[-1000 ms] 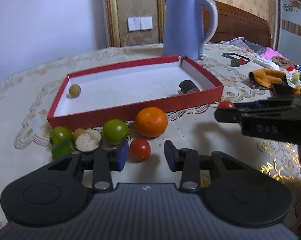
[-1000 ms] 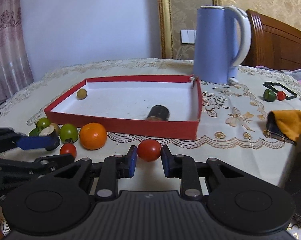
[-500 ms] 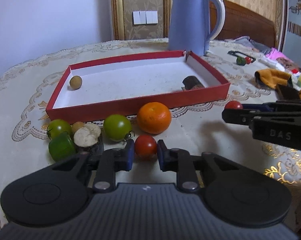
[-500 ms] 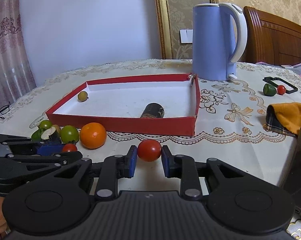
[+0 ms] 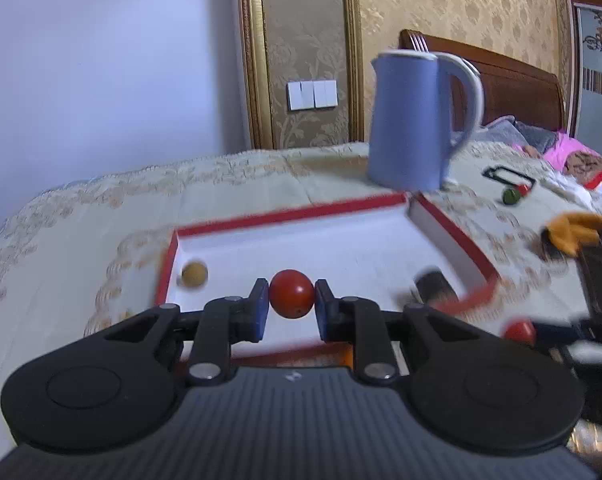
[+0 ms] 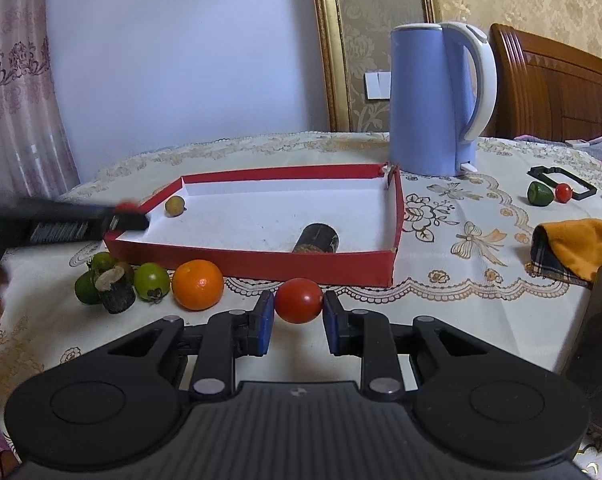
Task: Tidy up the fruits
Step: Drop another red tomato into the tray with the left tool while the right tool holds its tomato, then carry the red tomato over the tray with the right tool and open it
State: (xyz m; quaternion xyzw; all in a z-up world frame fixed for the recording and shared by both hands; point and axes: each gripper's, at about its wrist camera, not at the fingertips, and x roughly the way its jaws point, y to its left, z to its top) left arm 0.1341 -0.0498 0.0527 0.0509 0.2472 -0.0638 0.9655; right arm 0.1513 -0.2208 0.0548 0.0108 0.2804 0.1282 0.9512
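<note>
Two tomatoes are held, one per gripper. Left gripper (image 5: 291, 307) is closed on a red tomato (image 5: 291, 294), pads pressing both sides, and hangs above the near-left part of the red tray (image 5: 453, 232) (left view is motion-blurred). Right gripper (image 6: 297, 318) is likewise clamped on a second red tomato (image 6: 299, 300), above the tablecloth (image 6: 461, 312) just in front of the tray's near wall.

Inside the tray: a small tan fruit (image 6: 175, 205) near the far-left corner, and a dark cylinder (image 6: 317, 238) lying on its side close to the near wall.

On the cloth outside the near-left corner, in a row: an orange (image 6: 197, 284), a green tomato (image 6: 151, 281), a dark stump with a pale cut face (image 6: 115, 288), and more green fruit (image 6: 85, 286) behind it.

Blue kettle (image 6: 433, 100) stands beyond the far-right corner. Toward the table's right edge: an orange cloth (image 6: 577, 244), a green fruit (image 6: 540, 193) and a small red one (image 6: 563, 192) beside a black frame (image 6: 565, 178).
</note>
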